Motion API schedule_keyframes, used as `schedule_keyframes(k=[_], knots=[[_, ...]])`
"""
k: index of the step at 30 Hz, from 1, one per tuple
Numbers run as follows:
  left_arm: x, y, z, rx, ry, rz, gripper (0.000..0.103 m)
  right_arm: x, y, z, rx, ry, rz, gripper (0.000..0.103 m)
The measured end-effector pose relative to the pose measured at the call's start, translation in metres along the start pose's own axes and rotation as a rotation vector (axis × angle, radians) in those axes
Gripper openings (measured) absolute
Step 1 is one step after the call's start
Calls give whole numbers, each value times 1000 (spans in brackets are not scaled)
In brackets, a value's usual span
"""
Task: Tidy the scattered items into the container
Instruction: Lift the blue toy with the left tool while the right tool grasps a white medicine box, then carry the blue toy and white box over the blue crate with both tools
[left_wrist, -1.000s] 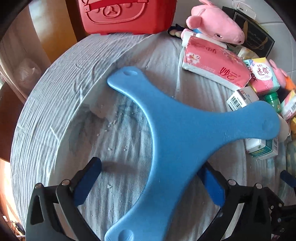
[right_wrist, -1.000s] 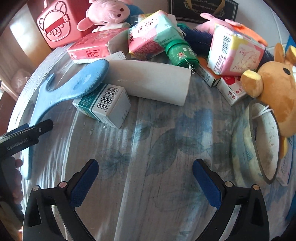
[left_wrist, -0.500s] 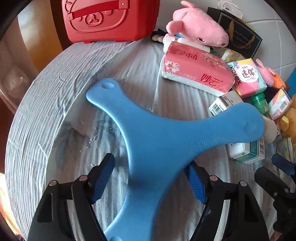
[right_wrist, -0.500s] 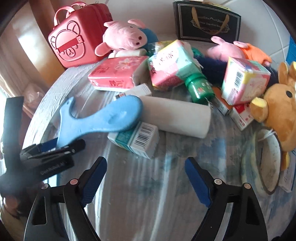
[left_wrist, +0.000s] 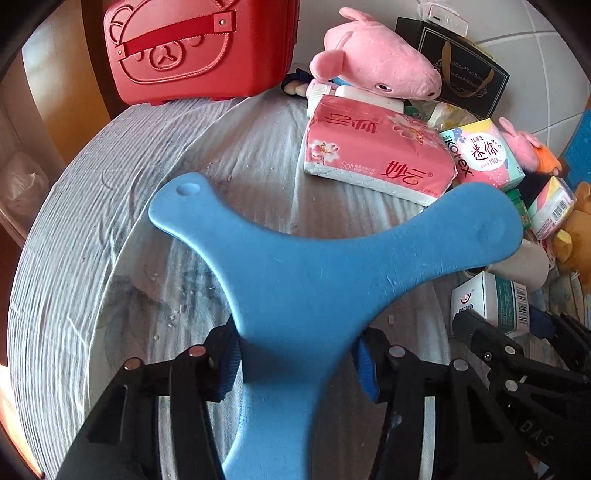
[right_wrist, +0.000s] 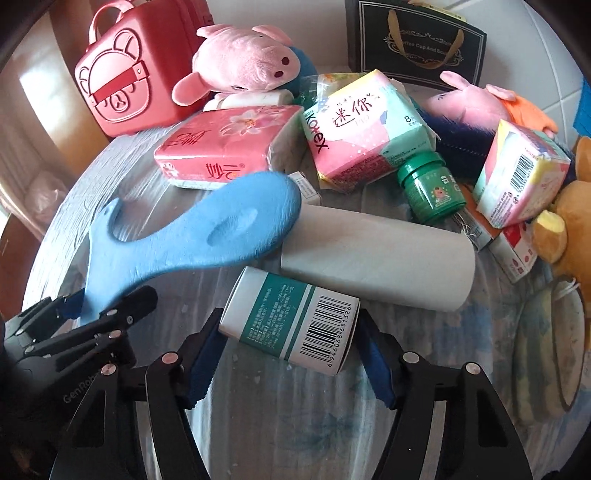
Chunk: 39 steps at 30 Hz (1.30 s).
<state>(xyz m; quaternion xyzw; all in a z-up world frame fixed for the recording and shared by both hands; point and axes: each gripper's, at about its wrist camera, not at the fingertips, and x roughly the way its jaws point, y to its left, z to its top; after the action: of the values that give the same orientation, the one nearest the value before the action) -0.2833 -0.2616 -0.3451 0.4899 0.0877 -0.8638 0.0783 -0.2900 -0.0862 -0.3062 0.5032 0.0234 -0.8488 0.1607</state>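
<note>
At the left, the left gripper (left_wrist: 299, 363) has just been closing, and its blue pads now press on both sides of the middle arm of the blue three-armed foam piece (left_wrist: 314, 280), which sits over the grey cloth (left_wrist: 110, 221). To the right, the right gripper (right_wrist: 288, 354) has also been closing; the white and green box (right_wrist: 291, 317) lies between its fingers, and both pads seem to touch its ends. Behind the box lies the white roll (right_wrist: 380, 258). The red case (right_wrist: 125, 85) stands at the far left edge.
</note>
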Motion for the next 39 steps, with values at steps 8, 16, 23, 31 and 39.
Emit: schedule_keyframes(k=[8, 16, 23, 31, 39], knots=[[-46, -11, -1, 60, -111, 84, 48, -32, -7, -7, 19, -38, 0, 68], [-109, -33, 5, 102, -190, 117, 48, -94, -11, -6, 18, -127, 6, 68], [-174, -73, 2, 86, -280, 133, 48, -167, -31, -2, -22, -243, 27, 68], [-239, -136, -14, 34, -366, 150, 48, -251, -75, -5, -104, -361, 54, 68], [-290, -197, -16, 66, -429, 79, 46, -324, -113, -7, -114, -475, 5, 68]])
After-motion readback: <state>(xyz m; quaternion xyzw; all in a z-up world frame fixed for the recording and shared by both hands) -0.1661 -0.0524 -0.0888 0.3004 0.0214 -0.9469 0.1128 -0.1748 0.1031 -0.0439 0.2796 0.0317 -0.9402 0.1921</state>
